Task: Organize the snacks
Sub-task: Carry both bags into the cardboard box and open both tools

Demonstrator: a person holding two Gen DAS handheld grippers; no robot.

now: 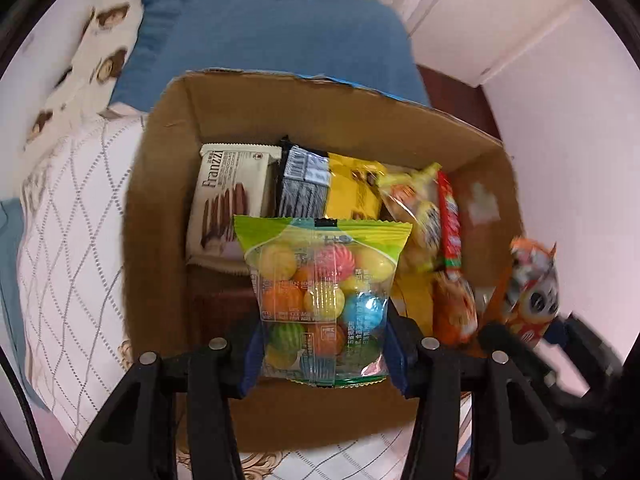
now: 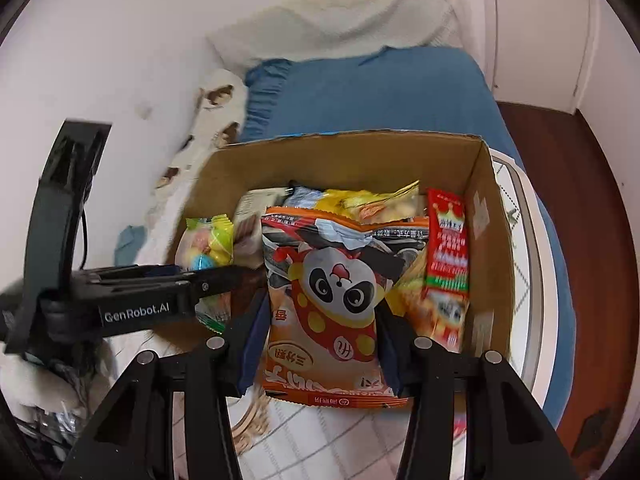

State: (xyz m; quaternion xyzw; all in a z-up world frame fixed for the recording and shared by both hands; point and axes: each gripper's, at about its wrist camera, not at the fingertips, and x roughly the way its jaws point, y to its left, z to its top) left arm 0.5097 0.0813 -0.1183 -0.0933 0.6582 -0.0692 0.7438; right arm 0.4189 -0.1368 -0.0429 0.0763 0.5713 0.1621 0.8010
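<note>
My left gripper [image 1: 322, 348] is shut on a clear bag of coloured gum balls [image 1: 322, 292] and holds it over the near left part of an open cardboard box [image 1: 320, 120]. My right gripper [image 2: 320, 344] is shut on an orange panda snack bag [image 2: 336, 300], held over the box's [image 2: 340, 156] near edge. The right gripper and panda bag [image 1: 534, 292] show blurred at the right in the left wrist view. The left gripper with the gum bag [image 2: 210, 248] shows at the left in the right wrist view.
The box sits on a bed with a white quilt [image 1: 68, 220] and blue blanket [image 1: 280, 40]. Inside stand a Franzzi wafer pack [image 1: 228, 196], a black-and-yellow pack [image 1: 328, 188], yellow bags [image 1: 416, 208] and a red pack [image 2: 446, 240]. Wood floor [image 2: 580, 200] lies right.
</note>
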